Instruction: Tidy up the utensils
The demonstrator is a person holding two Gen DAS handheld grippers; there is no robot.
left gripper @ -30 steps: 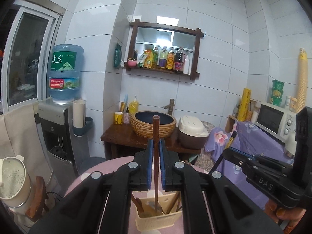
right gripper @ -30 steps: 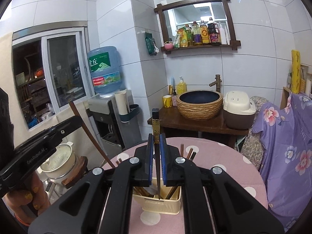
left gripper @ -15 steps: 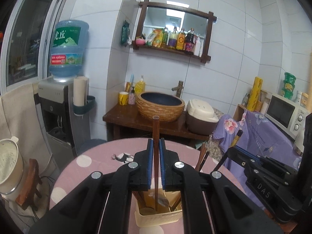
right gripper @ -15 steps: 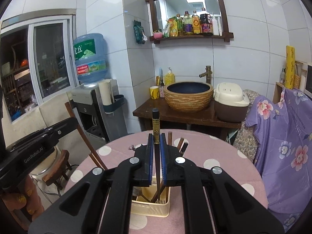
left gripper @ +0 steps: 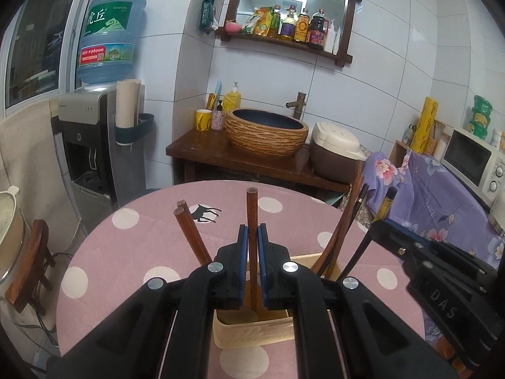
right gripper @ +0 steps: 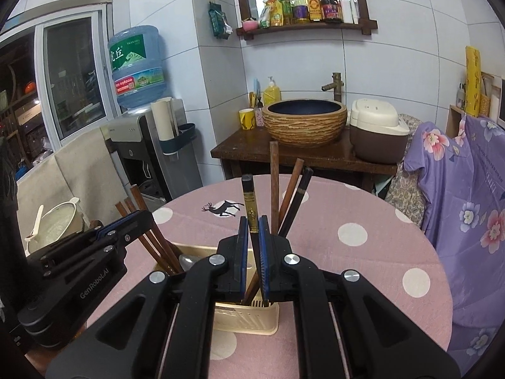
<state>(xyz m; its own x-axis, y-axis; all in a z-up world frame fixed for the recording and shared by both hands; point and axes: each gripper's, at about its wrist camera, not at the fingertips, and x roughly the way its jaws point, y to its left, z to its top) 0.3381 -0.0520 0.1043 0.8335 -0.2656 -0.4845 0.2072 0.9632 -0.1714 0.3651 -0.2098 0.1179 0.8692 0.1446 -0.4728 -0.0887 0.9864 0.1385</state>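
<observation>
Above the cream holder (left gripper: 252,331) at 6 o'clock, left claw (left gripper: 252,237) grasps a brown chopstick (left gripper: 251,208); right claw (right gripper: 252,224) grasps a black one (right gripper: 249,202).

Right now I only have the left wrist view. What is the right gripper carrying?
Observer: The right gripper is shut on a black chopstick with a gold band, held about upright.
Operator: My left gripper has a brown stick over the holder. Where does the black one end?
Observer: It runs down between the fingers into the right part of the cream holder; the tip itself is hidden.
Operator: Any metal in there?
Observer: Yes, a metal spoon sits in the holder's left part, next to the leaning brown chopsticks.
</observation>
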